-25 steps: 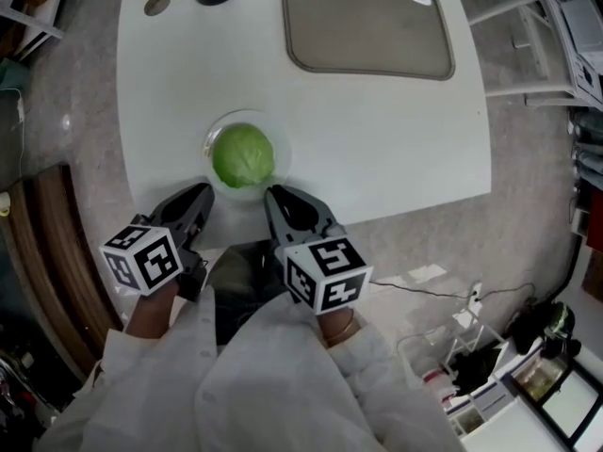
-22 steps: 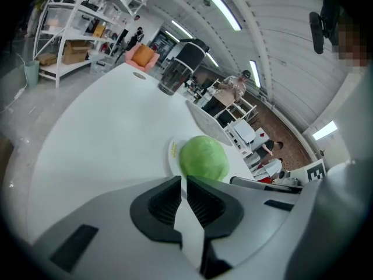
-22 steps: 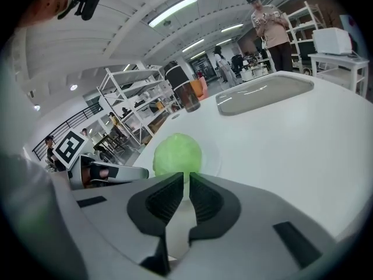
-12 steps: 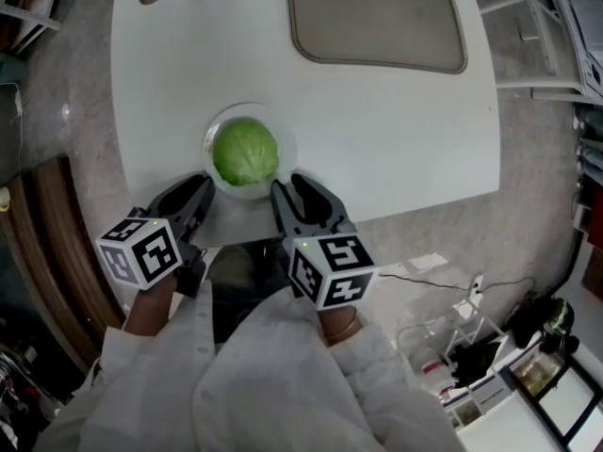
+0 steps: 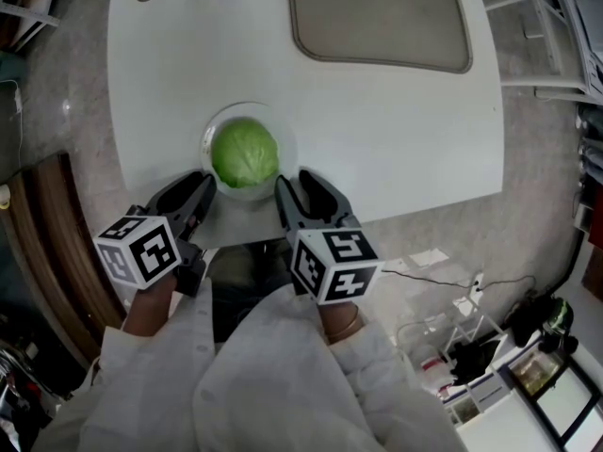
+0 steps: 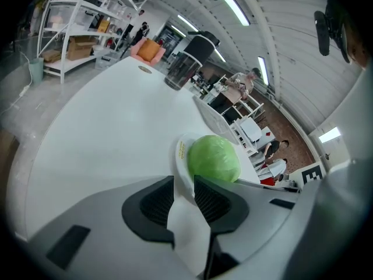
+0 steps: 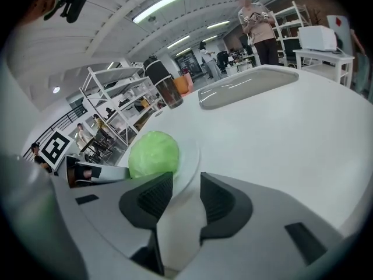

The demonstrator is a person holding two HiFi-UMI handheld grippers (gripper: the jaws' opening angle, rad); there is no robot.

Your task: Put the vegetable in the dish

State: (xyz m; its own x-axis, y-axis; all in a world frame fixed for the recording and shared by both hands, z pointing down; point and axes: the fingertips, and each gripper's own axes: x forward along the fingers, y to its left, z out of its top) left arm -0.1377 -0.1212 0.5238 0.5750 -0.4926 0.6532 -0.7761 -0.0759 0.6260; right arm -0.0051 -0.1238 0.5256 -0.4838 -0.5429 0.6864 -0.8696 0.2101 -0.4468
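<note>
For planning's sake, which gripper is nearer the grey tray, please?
Right. The right gripper, its jaws just opened with the dish rim between them, is on the grey tray's side; the left gripper is across the dish, farther.

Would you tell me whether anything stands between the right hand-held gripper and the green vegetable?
Only the dish's rim. The green vegetable already sits in the dish, and the right hand-held gripper, whose jaws have just been opening, has that rim between them.
</note>
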